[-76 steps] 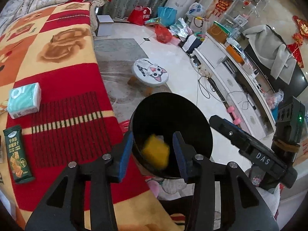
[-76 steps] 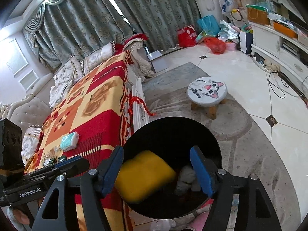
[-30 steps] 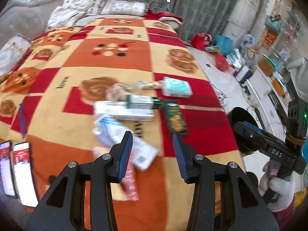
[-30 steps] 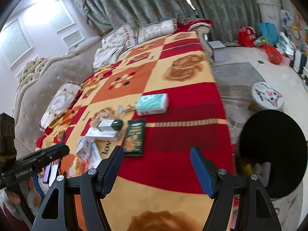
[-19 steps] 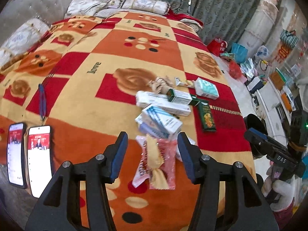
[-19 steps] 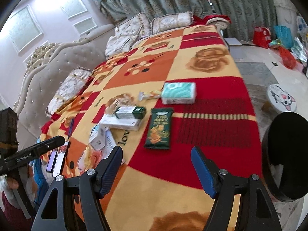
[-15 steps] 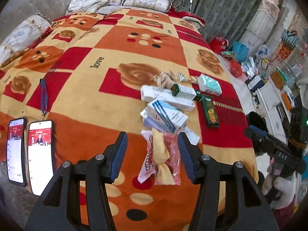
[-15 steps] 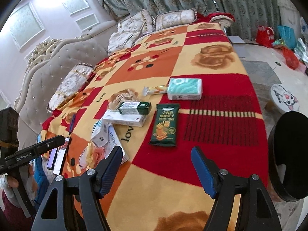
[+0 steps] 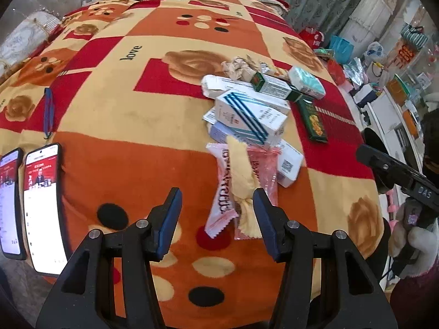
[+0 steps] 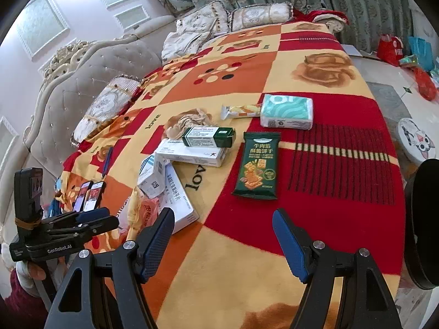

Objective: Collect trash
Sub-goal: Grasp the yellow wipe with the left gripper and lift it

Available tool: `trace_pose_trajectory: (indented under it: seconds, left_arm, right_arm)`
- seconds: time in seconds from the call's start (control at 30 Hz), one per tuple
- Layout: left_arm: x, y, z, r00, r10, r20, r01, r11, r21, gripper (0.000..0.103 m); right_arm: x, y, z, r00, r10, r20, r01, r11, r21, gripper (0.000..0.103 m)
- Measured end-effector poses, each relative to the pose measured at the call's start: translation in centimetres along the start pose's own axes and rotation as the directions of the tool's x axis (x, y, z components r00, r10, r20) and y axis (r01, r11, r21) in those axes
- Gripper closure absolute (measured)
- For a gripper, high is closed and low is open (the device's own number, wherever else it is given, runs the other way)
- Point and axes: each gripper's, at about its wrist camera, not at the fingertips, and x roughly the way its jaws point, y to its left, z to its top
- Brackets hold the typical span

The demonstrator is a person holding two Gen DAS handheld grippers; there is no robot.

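1. The bed (image 9: 115,115), under a red, orange and yellow blanket, carries all the litter and lies ahead of both claws.
2. The black bin (image 10: 424,224) stands off the bed's edge, to the right of the right claw; its inside is hidden from here.
3. The left claw (image 9: 216,220) hangs over the near part of the bed, jaws wide apart and empty.
4. The right claw (image 10: 223,242) is likewise spread and holds nothing, hovering above bare blanket with the litter ahead and to its left.
5. A pile of cartons lies ahead of the left claw; the white box with blue stripes (image 9: 248,115) tops it, touching a flat white carton (image 9: 288,164) beneath.
6. A mint tissue pack (image 10: 286,111) and a green biscuit packet (image 10: 258,164) lie straight ahead of the right claw, well apart from it.
7. The pink and yellow wrappers (image 9: 241,183) are nearest, their loose ends just between the left claw's jaws, toward its right finger.
8. Judged step: reaching for the next piece of trash, most likely these wrappers.
9. The next move calls for lowering the left claw, centring it slightly rightward, and pinching the thin film without snagging the blanket, then carrying it to the bin.
10. Two phones (image 9: 41,205) lie left of the left claw and should stay put.
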Motion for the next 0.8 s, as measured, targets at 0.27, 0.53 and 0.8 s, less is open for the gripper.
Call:
trace_pose_trajectory:
  seconds: [0.27, 0.53, 0.8]
  left_arm:
    - [-1.1, -2.2, -0.6, 0.998, -0.042, 0.041, 0.040, 0.998, 0.043, 0.056]
    - [2.2, -3.6, 0.1, 0.996, 0.076, 0.036, -0.078, 0.994, 0.080, 0.057]
    - [3.9, -2.5, 0.3, 0.999, 0.043, -0.015, -0.042, 0.998, 0.052, 0.089]
  right_arm:
    - [0.9, 0.5, 0.1, 1.000, 0.008, -0.021, -0.008, 1.000, -0.007, 0.031]
    - [0.3, 0.2, 0.0, 1.000, 0.015, -0.011, -0.015, 1.000, -0.002, 0.031]
    - [0.4, 0.3, -0.3, 0.999, 0.050, -0.021, -0.050, 0.999, 0.010, 0.031]
